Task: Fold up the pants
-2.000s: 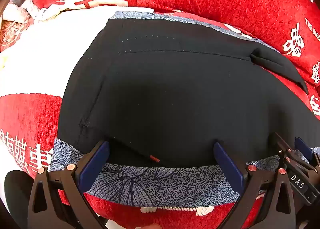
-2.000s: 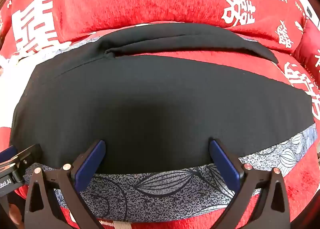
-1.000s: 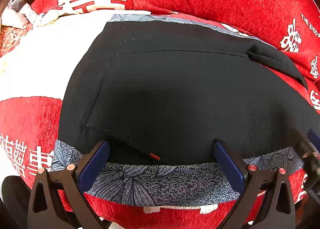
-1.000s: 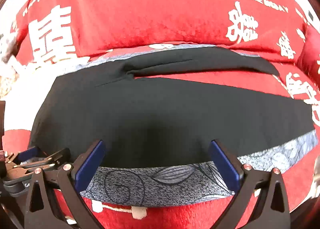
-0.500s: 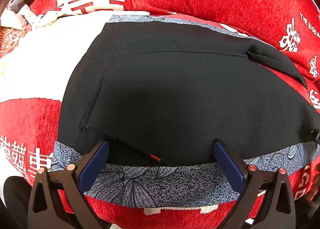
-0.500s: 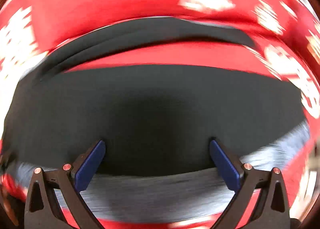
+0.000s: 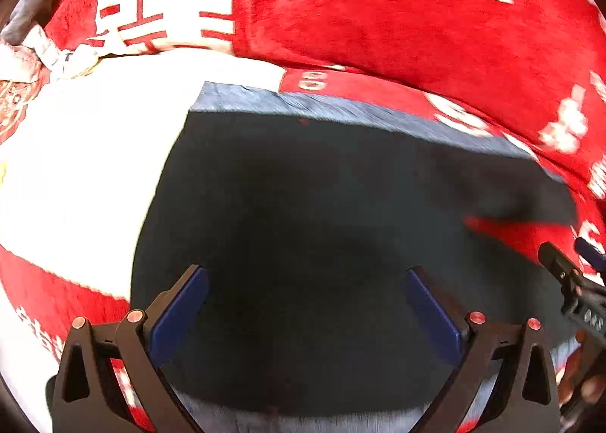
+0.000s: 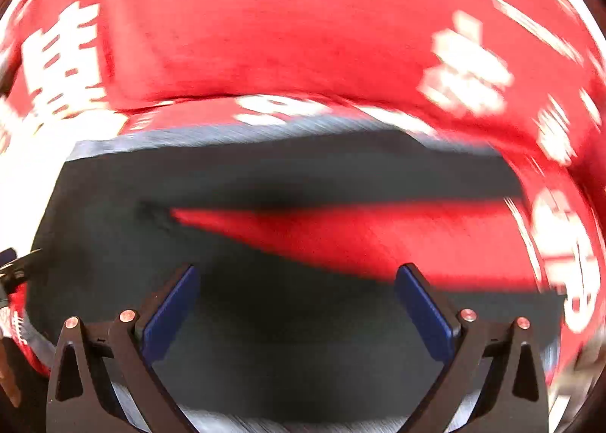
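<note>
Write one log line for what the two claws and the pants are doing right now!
pants: black, spread flat, legs apart | left claw: open, over pants | right claw: open, over pants | view: blurred

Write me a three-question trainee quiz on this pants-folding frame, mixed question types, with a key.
1. True or false: the left gripper is clamped shut on the black pants.
2. Multiple choice: in the right wrist view, what shows through the gap between the two legs of the pants? A) white sheet B) red blanket C) bare wood
3. Fill in: the grey-blue patterned cloth peeks out beyond the pants' far edge, so it lies ____ the pants.

Key
1. False: both blue pads stand wide apart over the fabric, gripping nothing. The right gripper is open too.
2. B
3. under
</note>
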Demonstrator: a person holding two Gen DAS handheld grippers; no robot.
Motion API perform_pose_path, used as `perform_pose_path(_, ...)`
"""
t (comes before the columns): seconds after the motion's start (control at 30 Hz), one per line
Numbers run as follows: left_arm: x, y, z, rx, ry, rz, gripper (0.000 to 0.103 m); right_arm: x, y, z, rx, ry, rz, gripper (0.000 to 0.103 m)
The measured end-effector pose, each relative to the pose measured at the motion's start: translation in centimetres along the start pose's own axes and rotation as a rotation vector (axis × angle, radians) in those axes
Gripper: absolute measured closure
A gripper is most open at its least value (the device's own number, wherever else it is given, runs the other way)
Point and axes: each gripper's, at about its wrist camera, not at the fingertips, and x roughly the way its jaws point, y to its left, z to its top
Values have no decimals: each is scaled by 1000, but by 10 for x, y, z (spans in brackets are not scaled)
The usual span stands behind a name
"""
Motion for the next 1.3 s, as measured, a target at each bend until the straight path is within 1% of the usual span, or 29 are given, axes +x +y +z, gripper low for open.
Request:
perform_pose_path(0.03,7,2,11,-17,7,10,0,15,5,19,-19,8,17,0)
perform_pose_path(0.07,15,5,23,-34,20,8,0,27,15,33,-40,36,53,0)
perform_pose_path(0.1,25,8,32,-53,38,17,0,42,24,43,-52,78,98,0)
perform_pose_path(0.17,46,12,40,-72,81,59,0,73,43,60,-75,153,145,0)
perform_pose_path(0.2,60,15,43,-73,113,77,0,94,46,64,-103,201,143,0)
perform_pose_path(0.23,77,18,43,-70,156,80,0,112,47,71,-118,228,131,0)
perform_pose_path(0.27,86,22,41,-76,183,62,0,123,41,68,-121,249,137,0)
perform_pose_path(0.3,86,26,38,-79,143,40,0,129,28,68,-89,254,168,0)
perform_pose_path(0.33,84,27,37,-68,118,40,0,129,14,70,-62,238,139,0)
perform_pose_path(0.4,84,28,33,-51,102,31,0,133,-23,73,-14,235,21,0)
perform_pose_path(0.57,82,23,24,-46,62,51,0,138,-169,61,293,255,-68,0)
perform_pose_path(0.6,82,23,21,-45,53,53,0,135,-185,58,314,244,-43,0)
perform_pose_path(0.63,82,22,19,-43,44,57,0,131,-193,56,295,243,-97,0)
perform_pose_path(0.67,81,22,17,-41,34,59,0,131,-204,51,272,295,-236,0)
perform_pose_path(0.7,80,18,19,-41,35,62,0,125,-211,47,311,278,-204,0)
perform_pose_path(0.73,80,20,22,-46,38,63,0,114,-219,41,382,267,-174,0)
perform_pose_path(0.77,80,24,32,-56,53,63,0,102,-218,35,408,245,-164,0)
perform_pose_path(0.83,72,27,34,-86,68,60,0,82,-207,29,383,192,-115,0)
perform_pose_path(0.87,66,24,36,-86,59,53,0,68,-192,26,348,159,-87,0)
perform_pose_path(0.97,44,9,38,-30,-3,95,0,36,-140,25,260,96,-15,0)
perform_pose_path(1.0,34,1,37,0,-26,93,0,24,-121,24,231,75,18,0)
perform_pose_path(1.03,25,-6,35,25,-42,84,0,20,-106,33,213,63,41,0)
perform_pose_path(1.07,19,-13,32,47,-48,72,0,13,-85,35,191,45,73,0)
perform_pose_path(1.1,16,-16,30,56,-42,59,0,8,-65,36,172,40,107,0)
perform_pose_path(1.17,16,-19,24,52,-6,25,0,11,-30,44,122,86,151,0)
perform_pose_path(1.23,12,-12,5,21,13,5,0,5,3,25,52,100,183,0)
perform_pose_path(1.3,8,-1,-22,13,19,1,0,-6,43,-8,-28,112,187,0)
